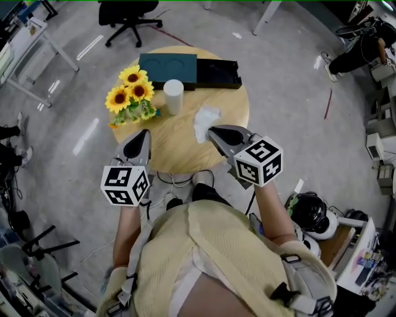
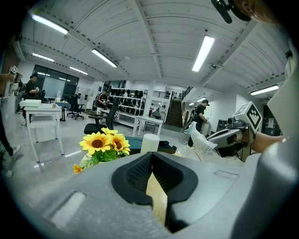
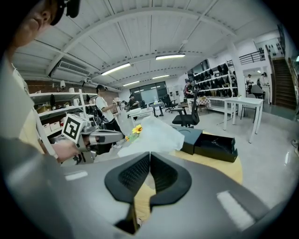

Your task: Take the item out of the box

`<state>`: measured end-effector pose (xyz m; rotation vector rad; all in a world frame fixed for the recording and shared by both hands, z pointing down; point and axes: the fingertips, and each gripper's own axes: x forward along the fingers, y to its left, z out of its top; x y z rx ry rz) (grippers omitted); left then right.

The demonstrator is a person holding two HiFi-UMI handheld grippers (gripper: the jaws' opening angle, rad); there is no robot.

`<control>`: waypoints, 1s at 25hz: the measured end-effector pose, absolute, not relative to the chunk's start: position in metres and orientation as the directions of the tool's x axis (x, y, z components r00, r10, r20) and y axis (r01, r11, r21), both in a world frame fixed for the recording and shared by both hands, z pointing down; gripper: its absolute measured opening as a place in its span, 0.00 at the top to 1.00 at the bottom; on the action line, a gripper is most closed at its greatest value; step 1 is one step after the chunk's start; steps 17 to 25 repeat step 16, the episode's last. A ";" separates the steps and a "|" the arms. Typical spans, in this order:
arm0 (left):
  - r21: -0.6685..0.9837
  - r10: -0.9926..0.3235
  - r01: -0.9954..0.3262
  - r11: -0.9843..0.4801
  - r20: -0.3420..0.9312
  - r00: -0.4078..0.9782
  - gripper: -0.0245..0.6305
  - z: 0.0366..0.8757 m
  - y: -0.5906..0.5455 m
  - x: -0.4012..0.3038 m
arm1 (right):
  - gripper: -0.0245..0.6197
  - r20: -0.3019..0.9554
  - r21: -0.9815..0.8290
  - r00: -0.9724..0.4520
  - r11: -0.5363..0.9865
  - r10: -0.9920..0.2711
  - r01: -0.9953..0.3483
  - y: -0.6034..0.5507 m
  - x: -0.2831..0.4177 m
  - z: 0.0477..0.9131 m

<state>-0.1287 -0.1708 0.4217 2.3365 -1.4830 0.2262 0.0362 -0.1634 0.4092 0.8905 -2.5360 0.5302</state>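
On the round wooden table lies a dark teal box part with two round hollows, and beside it an open black tray. A white cylinder stands upright in front of them. My right gripper is over the table's near right side. It is shut on the edge of a crumpled white wrapper, which rises just past its jaws in the right gripper view. My left gripper hovers at the table's near left edge, shut with nothing in it.
A bunch of sunflowers lies at the table's left. A black office chair stands behind the table. White desks, shelves and several people are around the room. A helmet and clutter sit at my right.
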 end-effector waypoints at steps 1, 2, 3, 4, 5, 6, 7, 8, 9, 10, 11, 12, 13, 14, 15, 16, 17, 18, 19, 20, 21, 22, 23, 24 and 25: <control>0.216 -0.841 -0.899 -0.382 0.322 0.434 0.95 0.421 -0.171 -0.129 | 0.95 0.481 -0.216 -0.719 0.728 -0.501 -0.651 -0.163 0.036 0.409; 0.215 -0.843 -0.900 -0.380 0.320 0.433 0.95 0.421 -0.171 -0.129 | 0.95 0.480 -0.215 -0.721 0.730 -0.500 -0.649 -0.163 0.035 0.408; 0.214 -0.844 -0.900 -0.380 0.319 0.432 0.95 0.420 -0.171 -0.129 | 0.95 0.478 -0.216 -0.724 0.733 -0.497 -0.646 -0.163 0.034 0.408; 0.214 -0.844 -0.900 -0.380 0.318 0.432 0.95 0.419 -0.171 -0.129 | 0.95 0.477 -0.217 -0.726 0.735 -0.494 -0.643 -0.163 0.033 0.407; 0.214 -0.844 -0.900 -0.381 0.317 0.432 0.95 0.419 -0.172 -0.128 | 0.95 0.477 -0.217 -0.728 0.737 -0.491 -0.640 -0.163 0.033 0.407; 0.214 -0.845 -0.899 -0.381 0.315 0.433 0.95 0.418 -0.173 -0.128 | 0.95 0.478 -0.216 -0.730 0.740 -0.489 -0.637 -0.164 0.032 0.406; 0.214 -0.846 -0.899 -0.381 0.312 0.433 0.95 0.417 -0.174 -0.128 | 0.95 0.477 -0.215 -0.732 0.743 -0.487 -0.634 -0.164 0.032 0.406; 0.214 -0.848 -0.900 -0.381 0.308 0.432 0.95 0.416 -0.175 -0.128 | 0.95 0.475 -0.214 -0.734 0.745 -0.486 -0.632 -0.165 0.032 0.404; 0.214 -0.850 -0.900 -0.380 0.304 0.431 0.95 0.415 -0.176 -0.128 | 0.95 0.472 -0.214 -0.736 0.747 -0.486 -0.630 -0.166 0.031 0.403; 0.215 -0.851 -0.900 -0.378 0.301 0.430 0.95 0.414 -0.177 -0.128 | 0.95 0.469 -0.214 -0.738 0.748 -0.485 -0.628 -0.167 0.031 0.402; 0.215 -0.853 -0.901 -0.377 0.299 0.429 0.95 0.413 -0.178 -0.128 | 0.95 0.468 -0.213 -0.740 0.750 -0.484 -0.626 -0.168 0.030 0.402; 0.215 -0.853 -0.901 -0.377 0.298 0.428 0.95 0.413 -0.179 -0.128 | 0.95 0.467 -0.213 -0.741 0.752 -0.483 -0.624 -0.168 0.030 0.402; 0.216 -0.853 -0.901 -0.377 0.297 0.429 0.95 0.413 -0.179 -0.127 | 0.95 0.468 -0.213 -0.741 0.753 -0.481 -0.623 -0.169 0.030 0.402; 0.217 -0.853 -0.900 -0.378 0.296 0.430 0.95 0.413 -0.180 -0.126 | 0.95 0.469 -0.212 -0.742 0.754 -0.479 -0.622 -0.169 0.030 0.402; 0.218 -0.853 -0.900 -0.379 0.296 0.431 0.95 0.414 -0.181 -0.125 | 0.95 0.470 -0.211 -0.742 0.755 -0.478 -0.621 -0.170 0.030 0.402; 0.219 -0.853 -0.899 -0.379 0.295 0.431 0.95 0.414 -0.181 -0.124 | 0.95 0.471 -0.210 -0.742 0.756 -0.477 -0.620 -0.170 0.030 0.402; 0.219 -0.853 -0.899 -0.379 0.295 0.431 0.95 0.414 -0.181 -0.124 | 0.95 0.471 -0.210 -0.742 0.756 -0.477 -0.620 -0.170 0.030 0.402; 0.219 -0.853 -0.899 -0.379 0.295 0.431 0.95 0.414 -0.181 -0.124 | 0.95 0.471 -0.210 -0.742 0.756 -0.477 -0.620 -0.170 0.030 0.402; 0.219 -0.853 -0.899 -0.379 0.295 0.431 0.95 0.414 -0.181 -0.124 | 0.95 0.471 -0.210 -0.742 0.756 -0.477 -0.620 -0.170 0.030 0.402; 0.219 -0.853 -0.899 -0.379 0.295 0.431 0.95 0.414 -0.181 -0.124 | 0.95 0.471 -0.210 -0.742 0.756 -0.477 -0.620 -0.170 0.030 0.402; 0.219 -0.853 -0.899 -0.379 0.295 0.431 0.95 0.414 -0.181 -0.124 | 0.95 0.471 -0.210 -0.742 0.756 -0.477 -0.620 -0.170 0.030 0.402; 0.219 -0.853 -0.899 -0.379 0.295 0.431 0.95 0.414 -0.181 -0.124 | 0.95 0.471 -0.210 -0.742 0.756 -0.477 -0.620 -0.170 0.030 0.402; 0.219 -0.853 -0.899 -0.379 0.295 0.431 0.95 0.414 -0.181 -0.124 | 0.95 0.471 -0.210 -0.742 0.756 -0.477 -0.620 -0.170 0.030 0.402; 0.219 -0.853 -0.899 -0.379 0.295 0.431 0.95 0.414 -0.181 -0.124 | 0.95 0.471 -0.210 -0.742 0.756 -0.477 -0.620 -0.170 0.030 0.402; 0.219 -0.853 -0.899 -0.379 0.295 0.431 0.95 0.414 -0.181 -0.124 | 0.95 0.471 -0.210 -0.742 0.756 -0.477 -0.620 -0.170 0.030 0.402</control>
